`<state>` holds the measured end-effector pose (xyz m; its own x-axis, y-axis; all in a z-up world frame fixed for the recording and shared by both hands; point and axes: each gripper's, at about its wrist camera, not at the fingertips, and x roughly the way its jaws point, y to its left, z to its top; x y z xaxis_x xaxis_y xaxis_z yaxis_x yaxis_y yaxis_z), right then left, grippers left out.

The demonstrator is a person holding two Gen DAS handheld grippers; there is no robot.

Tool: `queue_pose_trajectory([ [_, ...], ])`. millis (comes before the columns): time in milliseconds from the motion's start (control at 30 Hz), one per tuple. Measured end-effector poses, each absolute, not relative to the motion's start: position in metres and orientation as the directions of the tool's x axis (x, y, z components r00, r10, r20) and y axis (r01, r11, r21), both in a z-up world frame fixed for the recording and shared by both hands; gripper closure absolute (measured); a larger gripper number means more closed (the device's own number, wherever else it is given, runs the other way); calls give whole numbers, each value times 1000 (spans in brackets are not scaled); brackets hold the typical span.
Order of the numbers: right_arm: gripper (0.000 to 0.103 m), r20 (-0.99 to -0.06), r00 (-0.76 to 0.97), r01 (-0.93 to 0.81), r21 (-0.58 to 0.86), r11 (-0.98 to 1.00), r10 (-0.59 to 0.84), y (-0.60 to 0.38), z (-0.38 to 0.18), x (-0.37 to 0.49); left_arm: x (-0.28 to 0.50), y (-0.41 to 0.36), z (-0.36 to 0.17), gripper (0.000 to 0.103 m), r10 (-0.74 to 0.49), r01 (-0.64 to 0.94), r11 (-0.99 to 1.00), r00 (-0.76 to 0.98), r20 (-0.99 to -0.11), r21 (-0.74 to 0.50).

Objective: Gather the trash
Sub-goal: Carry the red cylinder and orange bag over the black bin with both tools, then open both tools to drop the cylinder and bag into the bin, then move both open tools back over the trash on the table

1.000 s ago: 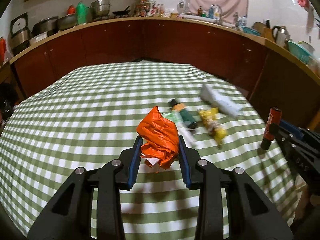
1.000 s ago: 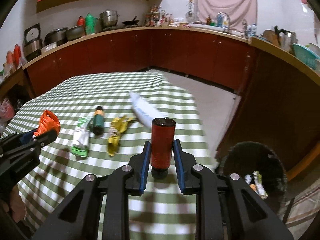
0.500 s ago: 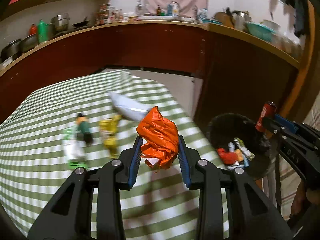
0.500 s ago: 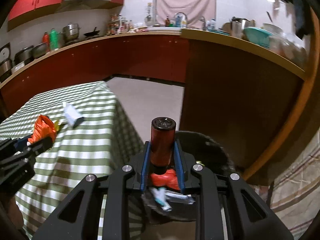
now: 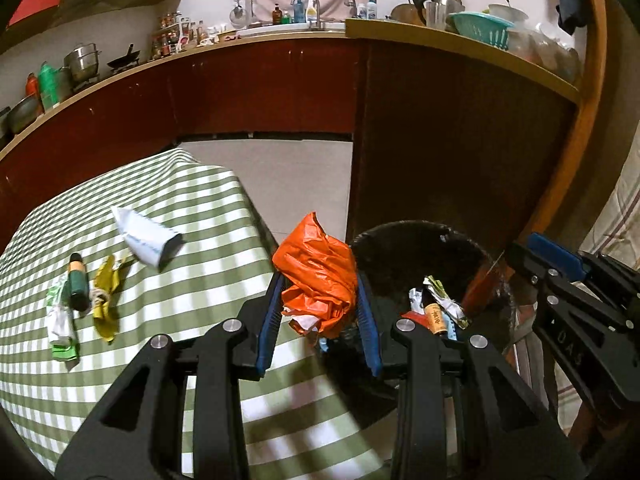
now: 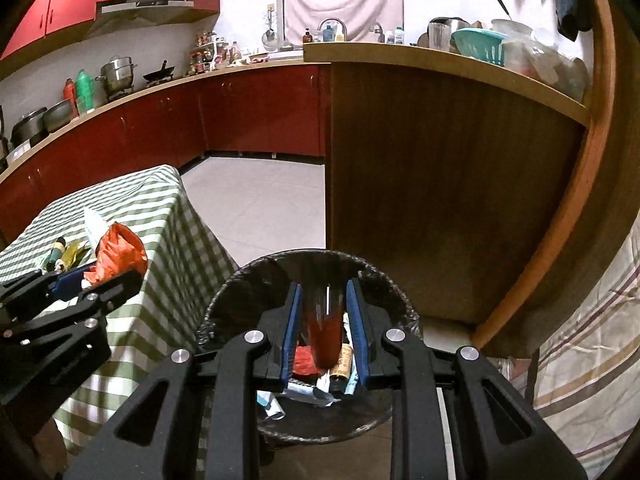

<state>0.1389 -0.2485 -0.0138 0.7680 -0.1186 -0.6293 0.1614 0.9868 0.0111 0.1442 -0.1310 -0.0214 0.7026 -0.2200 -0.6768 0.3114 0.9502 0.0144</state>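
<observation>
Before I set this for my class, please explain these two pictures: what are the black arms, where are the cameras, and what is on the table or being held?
There is no robot here: a person holds a two-finger gripper in each hand, and a wide-angle camera on each looks along its fingers. One picture comes from the left gripper, shut on a crumpled orange plastic bag near the table's edge. The other comes from the right gripper, above a black bin with rubbish in it. A red can shows blurred between its fingers, so I cannot tell whether it is gripped. On the checked tablecloth lie a white packet, a dark green bottle, a yellow wrapper and a green-and-white wrapper.
</observation>
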Motion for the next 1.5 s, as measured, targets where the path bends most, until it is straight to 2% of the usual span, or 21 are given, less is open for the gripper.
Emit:
queue_pose_trajectory([
  [533, 79, -641, 758, 190, 39, 981, -122, -274, -26, 142, 162, -178, -43, 66, -212, 343, 939, 651, -728, 34],
  [633, 79, -646, 753, 200, 47, 979, -124, -279, -28, 141, 164, -182, -43, 48, -214, 342, 939, 652, -727, 30],
  [933, 79, -649, 750, 215, 60, 975, -126, -286, -29, 137, 168, -184, -41, 42, -217, 338, 941, 656, -723, 24],
  [1133, 78, -654, 750, 200, 74, 977, -104, -279, -27, 139, 160, -163, -29, 41, -206, 312, 950, 677, -706, 22],
  [1267, 70, -647, 758, 172, 79, 982, -81, -262, -22, 142, 155, -138, -20, 38, -171, 273, 961, 701, -692, 39],
  [1500, 68, -637, 771, 79, 89, 993, -4, -215, -15, 154, 147, -82, -10, 37, -96, 182, 982, 720, -687, 54],
])
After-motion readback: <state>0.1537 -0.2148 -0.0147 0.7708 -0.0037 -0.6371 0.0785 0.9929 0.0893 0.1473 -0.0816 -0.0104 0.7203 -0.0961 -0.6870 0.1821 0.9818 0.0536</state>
